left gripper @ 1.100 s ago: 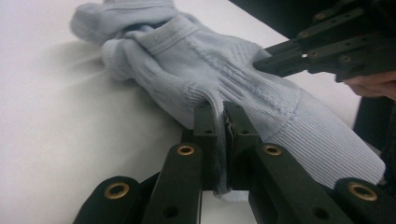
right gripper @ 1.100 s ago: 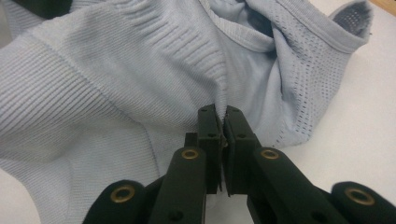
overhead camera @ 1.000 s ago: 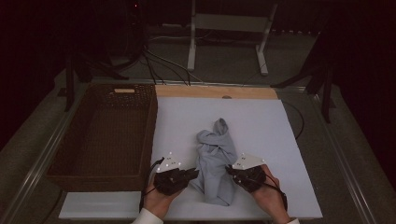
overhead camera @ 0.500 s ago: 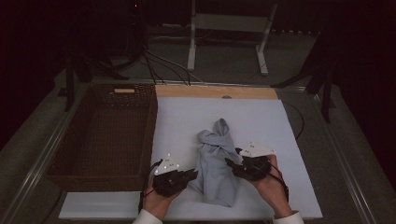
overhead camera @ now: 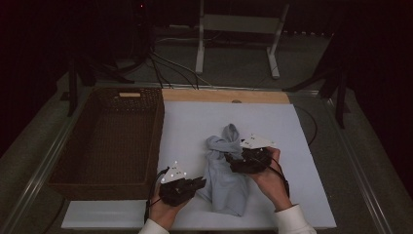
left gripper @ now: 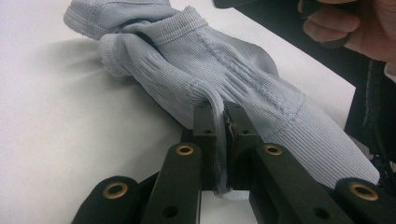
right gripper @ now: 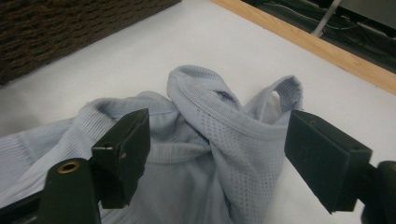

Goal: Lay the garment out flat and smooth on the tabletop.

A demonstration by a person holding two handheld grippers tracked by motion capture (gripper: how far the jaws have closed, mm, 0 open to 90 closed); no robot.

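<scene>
A pale blue sock (overhead camera: 223,178) lies bunched on the white board (overhead camera: 195,122), its cuffs twisted up at the far end. My left gripper (overhead camera: 198,183) is shut on the sock's near left edge; in the left gripper view the ribbed sock (left gripper: 243,84) is pinched between the black pads (left gripper: 205,126). My right gripper (overhead camera: 233,163) hovers at the sock's right side by the cuffs. Its jaws have just been opening and stand wide in the right gripper view, with the sock's cuffs (right gripper: 210,126) beyond them and the fingers (right gripper: 123,149) not pressing on it.
A dark wicker basket (overhead camera: 78,161) stands left of the board. A wooden strip (overhead camera: 224,95) runs along the board's far edge. Cables and a white stand (overhead camera: 238,29) lie beyond the table. The person's other hand (left gripper: 355,28) is at the upper right of the left gripper view.
My right gripper has let go of the sock, opened, and moved up the board toward the cuffs. The left gripper has kept its hold and its place.
</scene>
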